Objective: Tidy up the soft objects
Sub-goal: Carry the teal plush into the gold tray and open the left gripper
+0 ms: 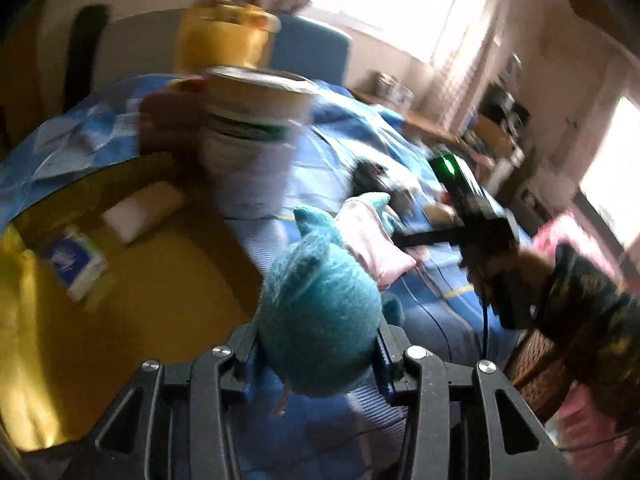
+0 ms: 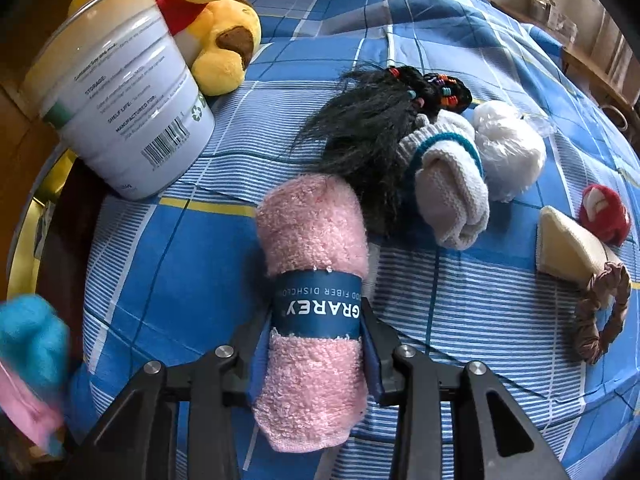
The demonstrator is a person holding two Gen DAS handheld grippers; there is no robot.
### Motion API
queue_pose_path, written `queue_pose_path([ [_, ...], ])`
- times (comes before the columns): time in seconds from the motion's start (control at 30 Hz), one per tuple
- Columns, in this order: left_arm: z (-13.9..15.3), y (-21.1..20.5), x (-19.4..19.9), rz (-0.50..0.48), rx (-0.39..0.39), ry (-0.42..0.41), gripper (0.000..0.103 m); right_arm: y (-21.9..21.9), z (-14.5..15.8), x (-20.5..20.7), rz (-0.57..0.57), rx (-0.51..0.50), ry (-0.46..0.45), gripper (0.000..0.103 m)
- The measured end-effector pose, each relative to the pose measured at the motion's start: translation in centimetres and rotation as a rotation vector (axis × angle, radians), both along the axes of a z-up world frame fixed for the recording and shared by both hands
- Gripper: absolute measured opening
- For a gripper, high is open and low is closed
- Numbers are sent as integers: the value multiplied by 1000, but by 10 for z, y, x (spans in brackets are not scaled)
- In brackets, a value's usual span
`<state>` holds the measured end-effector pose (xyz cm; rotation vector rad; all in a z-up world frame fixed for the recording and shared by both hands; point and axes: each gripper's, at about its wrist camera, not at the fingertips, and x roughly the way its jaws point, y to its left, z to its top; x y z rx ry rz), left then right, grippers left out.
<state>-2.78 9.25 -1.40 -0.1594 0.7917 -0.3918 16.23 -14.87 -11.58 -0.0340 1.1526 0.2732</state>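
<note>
My left gripper [image 1: 318,344] is shut on a teal plush toy [image 1: 320,304] with a pink part, held above the blue checked bed beside a yellow bin [image 1: 120,320]. The toy also shows blurred in the right wrist view [image 2: 32,340]. My right gripper [image 2: 314,328] is shut on a rolled pink dishcloth [image 2: 312,232] with a blue paper band, just above the bedcover [image 2: 180,260]. The right gripper body [image 1: 476,208] shows in the left wrist view.
A white tin can [image 2: 120,100] and a yellow bear plush [image 2: 216,36] stand at the back left. A black wig [image 2: 368,140], rolled socks [image 2: 448,184], a white puff [image 2: 508,148], a red ball [image 2: 604,216], a beige wedge [image 2: 568,252] and a brown scrunchie [image 2: 604,312] lie on the bed. Packets lie in the yellow bin.
</note>
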Motion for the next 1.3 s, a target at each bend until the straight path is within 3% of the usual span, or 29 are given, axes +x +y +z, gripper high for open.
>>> queue_pose_path([
  [0.13, 16, 56, -7, 154, -87, -1, 45, 8, 0, -4, 7, -15, -9, 38],
  [0.37, 17, 169, 8, 567, -169, 43, 45, 12, 0, -6, 13, -34, -18, 39],
  [0.5, -2, 211, 29, 719, -146, 107, 45, 16, -1, -8, 18, -50, -24, 39],
  [0.57, -13, 222, 41, 771, -97, 140, 46, 17, -2, -9, 16, -50, -24, 39],
  [0.67, -27, 227, 58, 816, -29, 174, 54, 17, -3, -8, 14, -54, -25, 39],
  [0.77, -40, 231, 63, 826, -51, 201, 58, 17, -3, -9, 13, -54, -27, 39],
  [0.93, -30, 221, 60, 794, 19, 153, 70, 16, -4, -9, 14, -52, -29, 39],
  [1.03, -24, 219, 55, 807, 84, 130, 82, 16, -3, -9, 15, -56, -35, 39],
  [1.3, -12, 193, 26, 740, 150, 97, 82, 18, -2, -12, -4, -71, -46, 36],
])
